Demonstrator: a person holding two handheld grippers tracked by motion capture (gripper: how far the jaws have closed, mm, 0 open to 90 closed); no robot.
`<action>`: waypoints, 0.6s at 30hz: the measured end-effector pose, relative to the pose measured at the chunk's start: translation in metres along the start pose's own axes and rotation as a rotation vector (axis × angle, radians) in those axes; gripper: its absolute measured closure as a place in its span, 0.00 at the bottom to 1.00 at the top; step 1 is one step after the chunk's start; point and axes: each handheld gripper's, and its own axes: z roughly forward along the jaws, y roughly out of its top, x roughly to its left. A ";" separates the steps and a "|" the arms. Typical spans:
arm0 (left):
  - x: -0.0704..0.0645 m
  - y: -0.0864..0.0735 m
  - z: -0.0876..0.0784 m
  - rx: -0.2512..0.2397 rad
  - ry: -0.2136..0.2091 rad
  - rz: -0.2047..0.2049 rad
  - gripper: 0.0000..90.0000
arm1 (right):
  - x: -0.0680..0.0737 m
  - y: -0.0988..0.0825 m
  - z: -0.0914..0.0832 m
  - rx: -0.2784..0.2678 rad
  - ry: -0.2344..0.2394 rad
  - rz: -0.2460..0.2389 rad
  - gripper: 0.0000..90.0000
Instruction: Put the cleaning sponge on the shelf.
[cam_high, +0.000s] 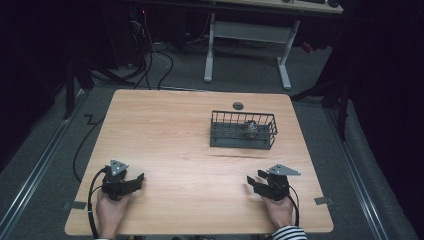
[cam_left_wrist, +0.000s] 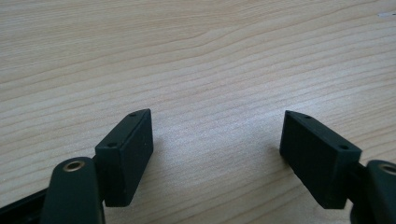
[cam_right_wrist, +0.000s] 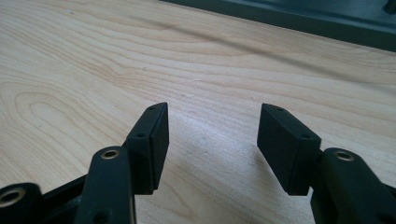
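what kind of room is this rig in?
Looks like a lab or workshop recording bay, not a home. A bare wooden table stands on grey floor with loose cables trailing behind it, a height-adjustable desk frame at the back, and dark curtains around. On the table: a small wire basket.

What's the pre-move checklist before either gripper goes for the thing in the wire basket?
1. Left gripper empty, jaws apart over bare wood: ok.
2. Right gripper empty, jaws apart: ok.
3. Wire basket upright on the table, far right half: ok.
4. Small object lies inside the basket: ok; what it is: cannot tell.
5. Path from the right gripper to the basket free of other things: ok.
6. Jaw gap wide enough for the object: cannot tell.
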 end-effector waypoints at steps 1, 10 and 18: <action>0.000 0.000 0.000 0.000 0.000 0.000 0.29 | 0.000 0.000 0.000 0.002 -0.005 -0.002 0.49; 0.000 0.000 0.000 0.000 0.000 0.000 0.29 | 0.001 0.002 0.005 0.029 -0.040 -0.026 0.48; 0.000 0.000 0.000 0.000 0.000 0.000 0.29 | 0.002 0.004 0.009 0.059 -0.063 -0.042 0.47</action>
